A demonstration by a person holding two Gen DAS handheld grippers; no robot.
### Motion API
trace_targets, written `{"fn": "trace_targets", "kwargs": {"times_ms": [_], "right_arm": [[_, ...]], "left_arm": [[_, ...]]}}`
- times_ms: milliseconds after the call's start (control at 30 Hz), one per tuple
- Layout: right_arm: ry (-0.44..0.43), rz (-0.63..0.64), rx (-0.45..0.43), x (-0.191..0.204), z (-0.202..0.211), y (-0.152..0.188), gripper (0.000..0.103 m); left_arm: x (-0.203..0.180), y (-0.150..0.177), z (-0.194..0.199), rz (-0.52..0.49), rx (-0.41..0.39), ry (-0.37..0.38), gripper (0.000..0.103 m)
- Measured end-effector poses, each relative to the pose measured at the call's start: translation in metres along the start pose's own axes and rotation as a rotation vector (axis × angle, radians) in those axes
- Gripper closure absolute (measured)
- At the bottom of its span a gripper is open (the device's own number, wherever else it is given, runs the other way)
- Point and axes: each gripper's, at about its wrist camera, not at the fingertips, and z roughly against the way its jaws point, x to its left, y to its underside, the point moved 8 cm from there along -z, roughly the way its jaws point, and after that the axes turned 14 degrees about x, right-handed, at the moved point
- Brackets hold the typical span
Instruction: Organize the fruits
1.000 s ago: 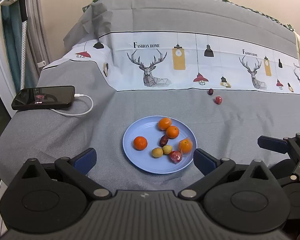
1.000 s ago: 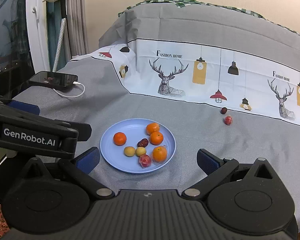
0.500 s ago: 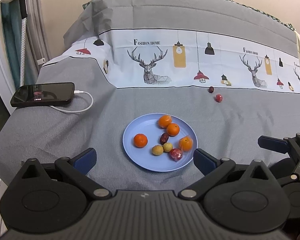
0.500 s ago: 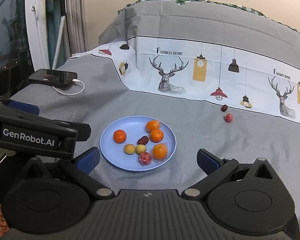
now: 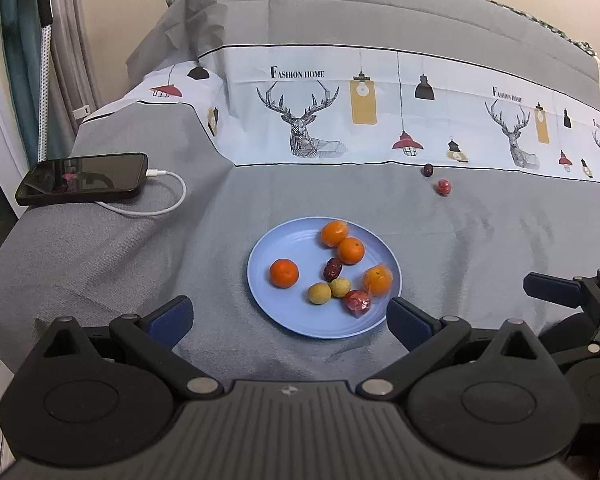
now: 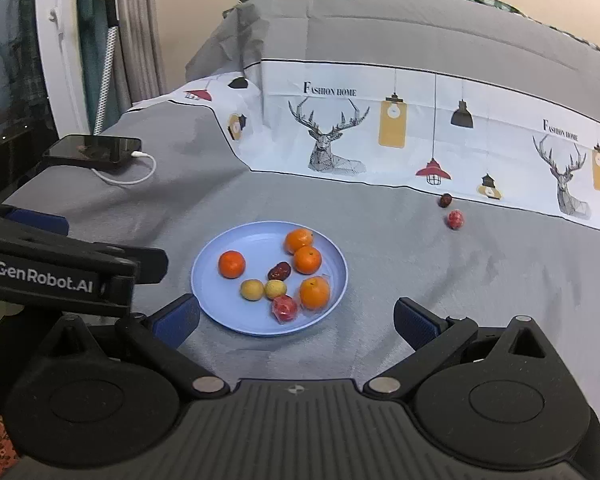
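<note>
Two strays are left off the blue plate (image 6: 332,280): a dark date (image 6: 445,200) and a wrapped red fruit (image 6: 455,219), just beside each other on the bed's grey cover (image 6: 500,280), near the white printed band. Both lie ahead and to the right of the right tool (image 6: 296,314), well beyond the plate. From the left tool (image 5: 288,316) they also sit far forward and right: date (image 5: 427,169), red fruit (image 5: 444,187). The right tool looks nearer, judging by where it pokes into the left view at the right edge (image 5: 556,286). So the likely next move is a right-hand reach forward and rightward past the plate rim.

The red fruit is roundish, no clear long axis. The date is too small to read its axis.

Both tools are released, pads spread wide, nothing between them. The plate holds four oranges, two yellowish fruits, a date and a wrapped red one, lying between both pairs of pads in view. A phone (image 5: 82,178) on its cable sits far left, out of the way.

Versus the earlier frames: the plate sits slightly higher in both views and the strays too, so both tools have tilted or pulled back a touch. No fruit has moved.
</note>
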Motion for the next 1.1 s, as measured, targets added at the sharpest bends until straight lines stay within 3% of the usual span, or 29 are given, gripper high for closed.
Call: {"fn": "trace_targets", "kwargs": {"times_ms": [333, 600, 867, 1100], "right_arm": [[0.064, -0.060, -0.007, -0.030, -0.020, -0.009, 0.001], [0.186, -0.158, -0.014, -0.096, -0.064, -0.024, 0.001], [0.305, -0.236, -0.030, -0.197, -0.155, -0.073, 0.001], [0.296, -0.307, 0.024, -0.260, -0.256, -0.114, 0.001]], "left_arm": [[0.003, -0.019, -0.018, 0.002, 0.015, -0.024, 0.000], [-0.006, -0.060, -0.050, 0.006, 0.044, -0.024, 0.000], [-0.045, -0.126, -0.111, -0.073, 0.065, -0.019, 0.000], [-0.095, -0.193, -0.176, -0.149, 0.072, -0.017, 0.000]]}}
